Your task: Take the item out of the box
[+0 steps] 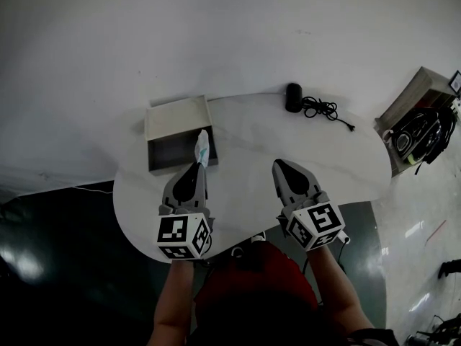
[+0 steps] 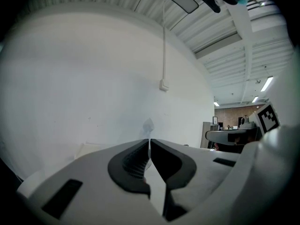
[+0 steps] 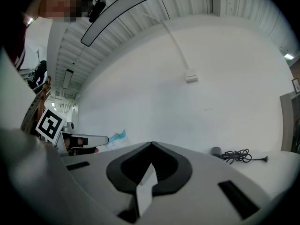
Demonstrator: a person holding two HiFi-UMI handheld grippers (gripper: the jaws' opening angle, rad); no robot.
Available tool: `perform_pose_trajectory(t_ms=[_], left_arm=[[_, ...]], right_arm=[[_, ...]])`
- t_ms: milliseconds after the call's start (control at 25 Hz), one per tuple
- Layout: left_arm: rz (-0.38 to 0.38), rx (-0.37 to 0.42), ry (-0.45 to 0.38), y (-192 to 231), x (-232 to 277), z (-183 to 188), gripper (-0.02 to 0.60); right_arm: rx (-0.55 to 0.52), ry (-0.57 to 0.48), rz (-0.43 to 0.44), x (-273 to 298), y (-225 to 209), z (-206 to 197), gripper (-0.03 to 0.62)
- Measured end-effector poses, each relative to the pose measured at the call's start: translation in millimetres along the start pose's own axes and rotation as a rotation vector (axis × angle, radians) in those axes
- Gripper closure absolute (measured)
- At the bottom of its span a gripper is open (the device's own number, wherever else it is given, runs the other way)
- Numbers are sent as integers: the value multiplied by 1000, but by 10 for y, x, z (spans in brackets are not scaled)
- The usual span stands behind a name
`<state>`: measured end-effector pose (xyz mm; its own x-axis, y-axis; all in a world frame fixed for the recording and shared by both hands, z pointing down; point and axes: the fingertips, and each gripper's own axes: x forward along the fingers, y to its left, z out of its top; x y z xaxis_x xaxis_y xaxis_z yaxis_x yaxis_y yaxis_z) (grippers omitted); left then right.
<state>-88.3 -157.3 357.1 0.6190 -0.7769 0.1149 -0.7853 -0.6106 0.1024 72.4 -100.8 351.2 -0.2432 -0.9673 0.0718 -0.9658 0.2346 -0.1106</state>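
Note:
An open box (image 1: 163,166) with a dark inside and a pale lid (image 1: 178,114) lies at the far left of the white round table (image 1: 302,139). My left gripper (image 1: 199,166) hovers by the box's right edge, shut on a thin white and teal packet (image 1: 203,148) that sticks up past its tips. In the left gripper view the packet (image 2: 148,125) pokes up from between the pressed jaws of that gripper (image 2: 149,142). My right gripper (image 1: 282,166) is shut and empty over the table's middle. From the right gripper (image 3: 151,145) view, the packet (image 3: 117,137) shows at left.
A black cylindrical device (image 1: 293,96) with a coiled cable (image 1: 324,110) lies at the table's far edge, also in the right gripper view as the device (image 3: 215,151). A cardboard shelf with cables (image 1: 421,125) stands on the floor at right. A white wall is close behind the table.

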Motion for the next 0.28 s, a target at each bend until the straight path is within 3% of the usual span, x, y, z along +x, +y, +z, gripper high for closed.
perform_pose_trajectory(t_ms=[280], left_arm=[[6,-4,8,33,26,-21,551]], right_arm=[[-11,4,7,73,9,-7,582]])
